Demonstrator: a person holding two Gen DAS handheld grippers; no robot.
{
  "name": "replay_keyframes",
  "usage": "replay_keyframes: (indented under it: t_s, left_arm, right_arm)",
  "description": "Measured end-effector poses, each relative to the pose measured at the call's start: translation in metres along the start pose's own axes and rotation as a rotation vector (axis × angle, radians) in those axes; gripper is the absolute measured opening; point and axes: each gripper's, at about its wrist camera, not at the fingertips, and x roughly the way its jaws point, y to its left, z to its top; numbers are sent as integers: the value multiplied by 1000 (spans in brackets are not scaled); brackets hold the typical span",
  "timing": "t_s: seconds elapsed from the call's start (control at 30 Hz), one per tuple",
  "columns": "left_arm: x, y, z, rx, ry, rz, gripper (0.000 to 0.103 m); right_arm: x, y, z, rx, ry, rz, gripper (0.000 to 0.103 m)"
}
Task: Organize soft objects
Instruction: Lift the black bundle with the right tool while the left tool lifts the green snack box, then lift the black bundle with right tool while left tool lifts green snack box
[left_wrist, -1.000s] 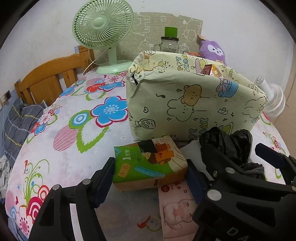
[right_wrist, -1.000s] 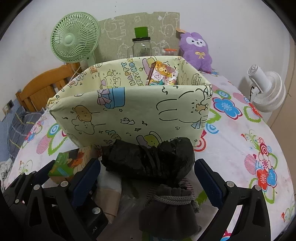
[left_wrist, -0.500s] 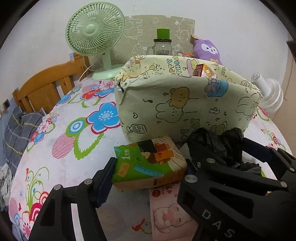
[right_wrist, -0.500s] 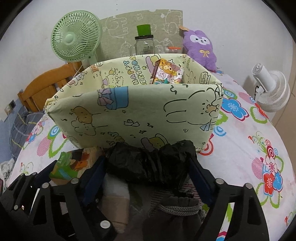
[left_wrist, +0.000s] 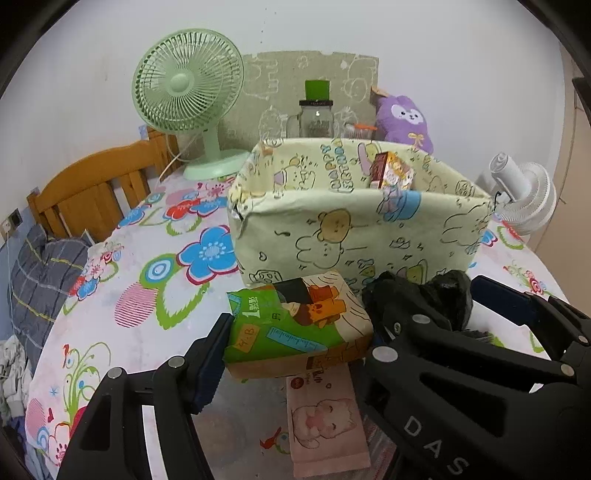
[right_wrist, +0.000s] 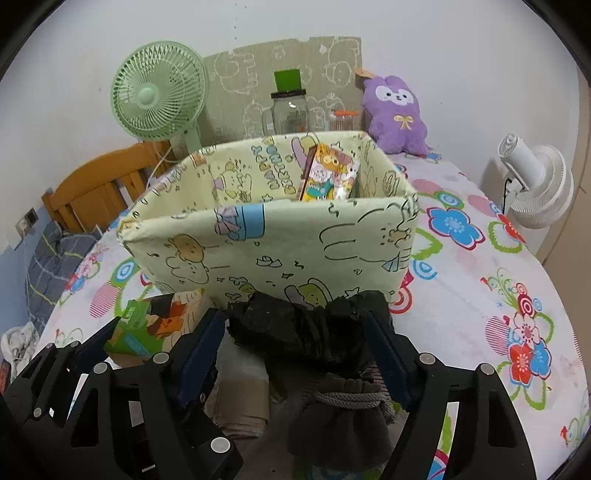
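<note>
A green and orange tissue pack (left_wrist: 295, 325) lies on the flowered tablecloth, partly on a pink pack (left_wrist: 325, 417). My left gripper (left_wrist: 299, 328) is shut on the green pack. Its left pad presses the pack's edge, and its right finger is hidden behind the other gripper. A crumpled black plastic bag (right_wrist: 306, 332) lies against the front of the cartoon-print fabric bin (right_wrist: 258, 243). My right gripper (right_wrist: 295, 325) straddles the bag, its jaws closing with both blue pads on the bag's ends. A colourful pack (right_wrist: 328, 177) stands inside the bin.
A grey drawstring pouch (right_wrist: 340, 417) and a beige pack (right_wrist: 240, 391) lie under the right gripper. Behind the bin stand a green fan (right_wrist: 159, 96), a glass jar (right_wrist: 290, 110) and a purple plush (right_wrist: 395, 114). A white fan (right_wrist: 535, 192) stands right, a wooden chair (right_wrist: 96, 188) left.
The right gripper's jaws have come in from wide apart until the pads meet the ends of the black bag. The left gripper stays around the green pack.
</note>
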Motion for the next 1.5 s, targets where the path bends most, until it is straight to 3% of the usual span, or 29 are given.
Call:
replay_keyframes:
  t_s: [0.53, 0.7, 0.87, 1.5]
  left_arm:
    - [10, 6, -2, -5, 18, 17, 72]
    - [18, 8, -3, -13, 43, 6, 72]
    - [22, 10, -3, -26, 53, -5, 72]
    - [-2, 3, 6, -16, -4, -11, 72]
  right_arm:
    - [10, 5, -1, 4, 25, 20, 80]
    - [22, 4, -1, 10, 58, 35, 52]
    - [24, 5, -2, 1, 58, 39, 43]
    - [-6, 4, 4, -8, -10, 18, 36]
